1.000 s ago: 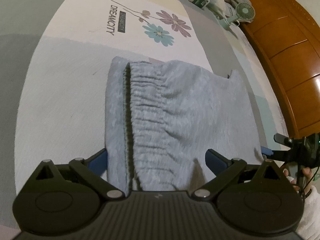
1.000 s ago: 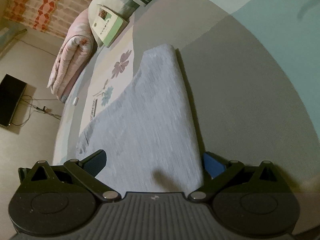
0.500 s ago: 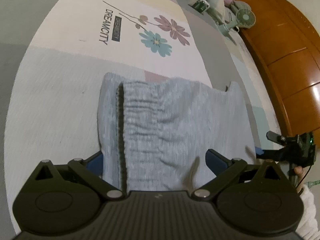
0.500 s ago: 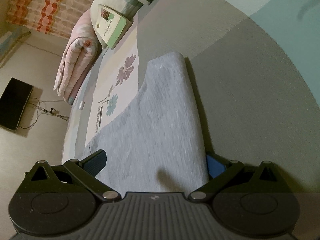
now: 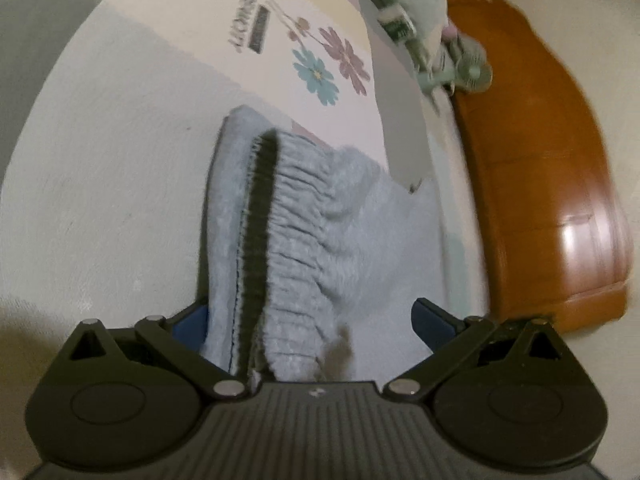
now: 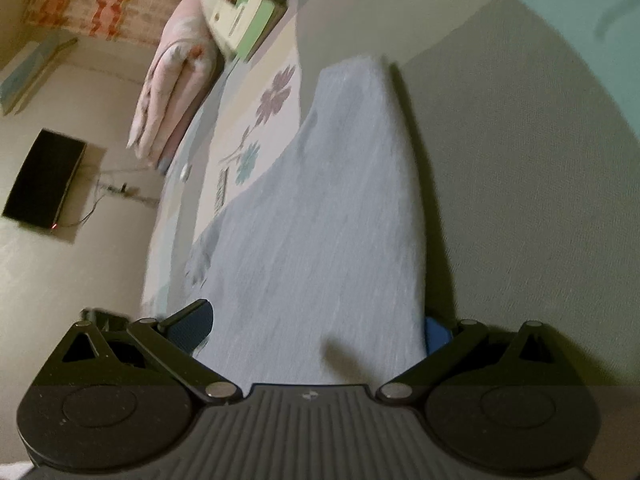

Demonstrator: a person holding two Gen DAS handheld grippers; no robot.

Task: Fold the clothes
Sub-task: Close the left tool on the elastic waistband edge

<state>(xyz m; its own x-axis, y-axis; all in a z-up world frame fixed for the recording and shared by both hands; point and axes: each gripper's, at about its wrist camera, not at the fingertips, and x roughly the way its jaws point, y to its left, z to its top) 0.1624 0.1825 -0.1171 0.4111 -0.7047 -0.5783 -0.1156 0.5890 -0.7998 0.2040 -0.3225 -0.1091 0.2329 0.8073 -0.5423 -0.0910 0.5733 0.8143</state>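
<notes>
**A:** so what's the left gripper (image 5: 310, 316) doing? Fingers look spread wide, with the elastic waistband (image 5: 296, 240) of the light blue fleece pants (image 5: 380, 248) lying between them, nothing pinched.

**B:** yep, and same for the right gripper (image 6: 316, 322): jaws apart, straddling the smooth folded end of the pants (image 6: 320, 220).

**A:** where's the garment sitting?

**B:** flat on the bed sheet (image 5: 120, 200), near its printed flowers (image 5: 328, 68). Small fan (image 5: 472, 74) by the wooden headboard (image 5: 540, 180), folded quilt (image 6: 172, 92) at the far edge.
</notes>
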